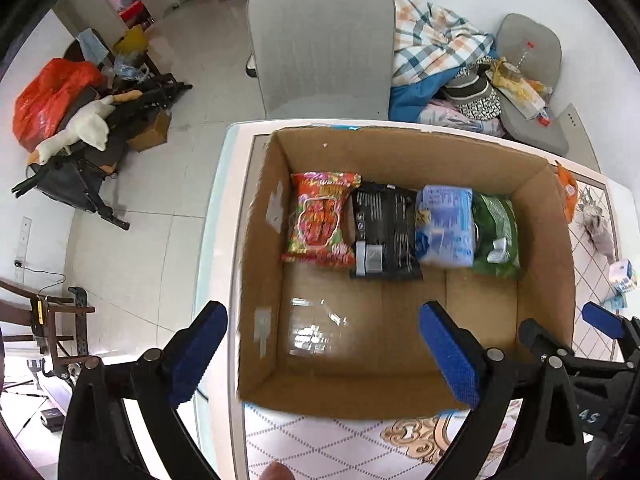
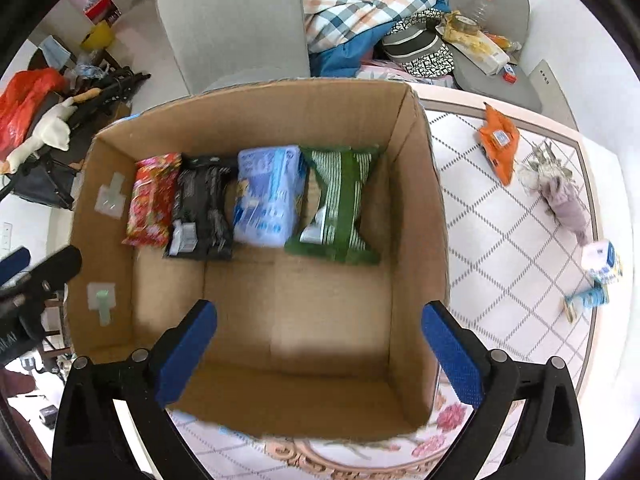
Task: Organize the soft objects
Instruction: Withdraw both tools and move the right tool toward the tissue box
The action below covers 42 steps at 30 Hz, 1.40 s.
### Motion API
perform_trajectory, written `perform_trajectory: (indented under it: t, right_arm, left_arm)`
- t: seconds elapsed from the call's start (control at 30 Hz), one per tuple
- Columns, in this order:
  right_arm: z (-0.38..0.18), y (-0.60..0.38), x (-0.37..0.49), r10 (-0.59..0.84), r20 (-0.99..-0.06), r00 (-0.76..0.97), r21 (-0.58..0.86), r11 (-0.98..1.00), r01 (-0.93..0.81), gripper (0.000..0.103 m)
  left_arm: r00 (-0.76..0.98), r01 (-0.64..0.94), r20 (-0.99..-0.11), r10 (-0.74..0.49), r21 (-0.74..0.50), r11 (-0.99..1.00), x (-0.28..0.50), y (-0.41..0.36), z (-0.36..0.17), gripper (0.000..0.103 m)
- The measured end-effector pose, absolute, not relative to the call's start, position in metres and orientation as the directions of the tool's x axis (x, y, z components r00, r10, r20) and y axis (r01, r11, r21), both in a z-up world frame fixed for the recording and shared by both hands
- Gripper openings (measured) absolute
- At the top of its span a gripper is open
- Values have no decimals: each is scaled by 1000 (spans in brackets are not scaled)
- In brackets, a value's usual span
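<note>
Both grippers hang spread and empty above the cardboard box (image 2: 416,216): the right gripper (image 2: 320,356) nearer the orange packet (image 2: 498,142), the left gripper (image 1: 320,360) farther. That packet lies on the table (image 2: 500,248) right of the box, beyond its far corner, long axis running near-to-far. Four packets (image 2: 256,204) already line the box's far wall.

Both the left gripper (image 1: 324,344) and right gripper (image 2: 320,340) point steeply down, fingers spread wide, holding nothing.
</note>
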State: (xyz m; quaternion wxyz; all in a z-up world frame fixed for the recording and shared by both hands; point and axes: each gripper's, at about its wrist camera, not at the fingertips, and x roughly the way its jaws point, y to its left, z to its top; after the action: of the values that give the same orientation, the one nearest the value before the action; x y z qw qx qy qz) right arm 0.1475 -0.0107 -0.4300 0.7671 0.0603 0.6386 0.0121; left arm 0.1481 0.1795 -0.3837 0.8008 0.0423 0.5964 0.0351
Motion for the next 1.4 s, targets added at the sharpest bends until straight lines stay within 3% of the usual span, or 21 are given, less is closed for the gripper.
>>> perform_trajectory:
  t: [0.53, 0.77, 1.13, 1.4]
  right_arm:
    - [-341, -19, 55, 165, -938, 303, 188, 981, 48, 103]
    - [-323, -56, 36, 236, -916, 323, 276, 957, 83, 103]
    - [-345, -291, 39, 228, -917, 327, 370, 794, 482, 103]
    - [-430, -478, 75, 229, -936, 266, 351, 585, 731, 103]
  left_arm:
    - [415, 0, -907, 78, 86, 996, 53, 171, -299, 98]
    - [459, 68, -886, 66, 109, 992, 53, 122, -274, 98]
    - [390, 324, -921, -12, 125, 938, 139, -84, -306, 98]
    - [249, 374, -967, 51, 145, 916, 218, -199, -380, 98]
